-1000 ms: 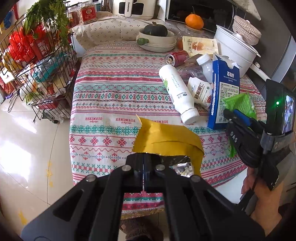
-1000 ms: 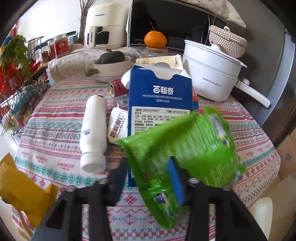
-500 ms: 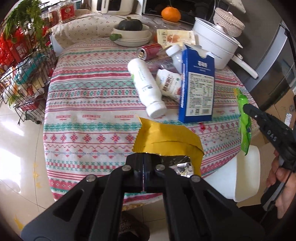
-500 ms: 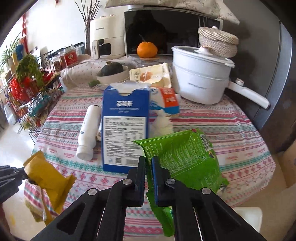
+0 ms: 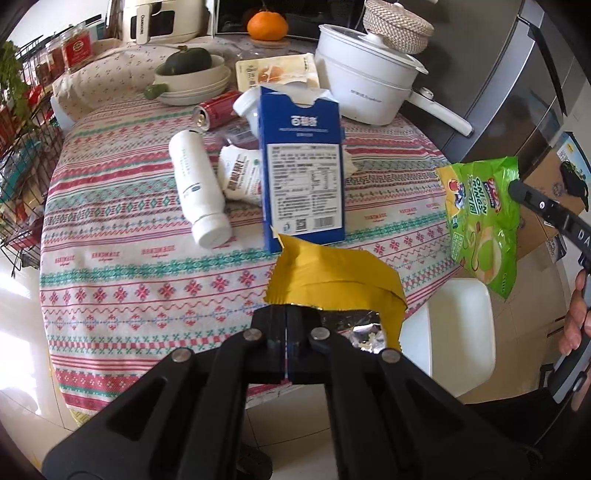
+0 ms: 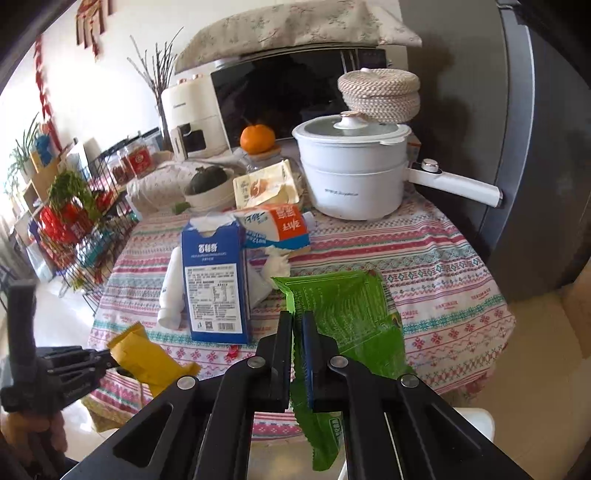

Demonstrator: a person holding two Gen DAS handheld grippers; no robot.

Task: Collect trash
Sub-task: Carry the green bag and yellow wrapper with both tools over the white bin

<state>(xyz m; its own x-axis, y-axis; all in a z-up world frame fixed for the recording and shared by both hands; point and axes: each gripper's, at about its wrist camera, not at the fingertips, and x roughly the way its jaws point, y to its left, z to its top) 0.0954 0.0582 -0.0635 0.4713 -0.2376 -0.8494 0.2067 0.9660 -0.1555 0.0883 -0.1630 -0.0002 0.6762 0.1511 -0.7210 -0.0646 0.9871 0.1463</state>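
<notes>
My left gripper (image 5: 286, 314) is shut on a yellow snack wrapper (image 5: 332, 275), held in the air over the table's near edge; the same wrapper (image 6: 147, 356) shows at lower left in the right wrist view. My right gripper (image 6: 297, 319) is shut on a green snack bag (image 6: 343, 314), which hangs off the table's right side (image 5: 480, 218). On the patterned tablecloth (image 5: 129, 258) remain a standing blue carton (image 5: 304, 173), a lying white bottle (image 5: 197, 188), a white pouch (image 5: 240, 177), a red can (image 5: 214, 112) and a crumpled tissue (image 6: 275, 262).
A white pot (image 5: 365, 85) with a long handle, a bowl with a dark squash (image 5: 190, 72), an orange (image 5: 266, 25) and a microwave (image 6: 291, 86) stand at the back. A wire rack (image 5: 18, 147) is at the left. A white stool (image 5: 458, 332) sits below the table's right edge.
The right gripper closed on the green bag and lifted it up and back off the table. The left gripper carried the yellow wrapper rightward, so the table shifted left in its view.
</notes>
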